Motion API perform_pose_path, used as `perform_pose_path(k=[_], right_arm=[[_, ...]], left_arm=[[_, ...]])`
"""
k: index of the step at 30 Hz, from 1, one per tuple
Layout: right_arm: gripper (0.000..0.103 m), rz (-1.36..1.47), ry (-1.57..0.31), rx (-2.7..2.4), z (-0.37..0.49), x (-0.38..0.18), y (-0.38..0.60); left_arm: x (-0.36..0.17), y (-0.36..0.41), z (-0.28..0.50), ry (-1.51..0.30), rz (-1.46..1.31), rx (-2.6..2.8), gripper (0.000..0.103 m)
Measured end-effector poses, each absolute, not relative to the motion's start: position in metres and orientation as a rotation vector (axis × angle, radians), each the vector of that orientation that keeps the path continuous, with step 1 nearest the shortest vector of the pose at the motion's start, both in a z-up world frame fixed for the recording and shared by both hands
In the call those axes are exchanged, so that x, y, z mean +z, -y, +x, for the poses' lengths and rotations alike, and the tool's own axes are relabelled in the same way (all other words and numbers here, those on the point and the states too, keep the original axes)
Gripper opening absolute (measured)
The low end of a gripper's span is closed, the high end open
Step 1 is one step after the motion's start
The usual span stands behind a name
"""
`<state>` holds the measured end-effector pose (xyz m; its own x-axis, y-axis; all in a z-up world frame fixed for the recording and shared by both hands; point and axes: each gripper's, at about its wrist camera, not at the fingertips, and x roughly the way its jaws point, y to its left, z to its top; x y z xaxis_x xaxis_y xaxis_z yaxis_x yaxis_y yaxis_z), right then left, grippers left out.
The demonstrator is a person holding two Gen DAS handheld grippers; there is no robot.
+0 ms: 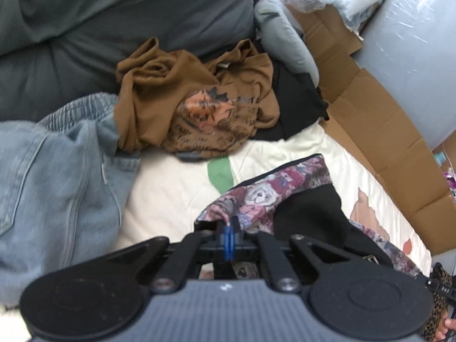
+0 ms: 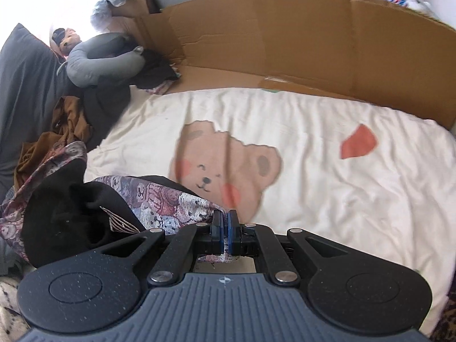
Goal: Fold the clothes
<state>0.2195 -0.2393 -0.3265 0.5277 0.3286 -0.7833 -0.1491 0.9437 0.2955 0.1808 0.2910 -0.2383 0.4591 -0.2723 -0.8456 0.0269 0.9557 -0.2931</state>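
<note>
A: State of each tool?

B: Left gripper (image 1: 228,229): jaws fully closed, pinching an edge of the patterned garment (image 1: 273,191). Right gripper (image 2: 225,222): jaws fully closed, clamping another edge of the same garment (image 2: 171,202).

A: Garment location?

B: Just ahead of both tools, on the cream bear-print blanket (image 2: 313,171), black lining (image 2: 62,213) exposed.

A: Beyond it?

B: Light jeans (image 1: 57,176) at left, crumpled brown shirt (image 1: 193,97) farther back, flattened cardboard (image 2: 285,37) along the far edge.

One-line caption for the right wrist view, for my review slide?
Right gripper, jaws shut on the bear-patterned garment, carries it over the cream bear-print bedsheet.
</note>
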Motion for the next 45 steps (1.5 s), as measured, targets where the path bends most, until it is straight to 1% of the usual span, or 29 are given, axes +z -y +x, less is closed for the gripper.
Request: perform_pose_path(k=[10, 17, 33, 40, 45], right_arm=[[0.0, 0.245, -0.975, 0.184, 0.182, -0.335, 0.301], [0.0, 0.263, -0.988, 0.112, 0.159, -0.339, 0.33], [0.0, 0.263, -0.919, -0.091, 0.095, -0.282, 0.397], [0.0, 0.262, -0.937, -0.167, 0.061, -0.265, 0.417], [0.0, 0.269, -0.988, -0.219, 0.037, -0.267, 0.429]], left_arm=[[-0.259, -0.276, 0.15, -1.189, -0.249, -0.232, 0.001], [-0.266, -0.264, 0.14, -1.216, -0.244, -0.299, 0.001], [-0.249, -0.236, 0.134, -1.181, -0.217, -0.432, 0.001], [-0.25, -0.253, 0.129, -1.184, -0.189, -0.368, 0.001], [-0.255, -0.273, 0.122, -1.208, -0.156, -0.31, 0.001]])
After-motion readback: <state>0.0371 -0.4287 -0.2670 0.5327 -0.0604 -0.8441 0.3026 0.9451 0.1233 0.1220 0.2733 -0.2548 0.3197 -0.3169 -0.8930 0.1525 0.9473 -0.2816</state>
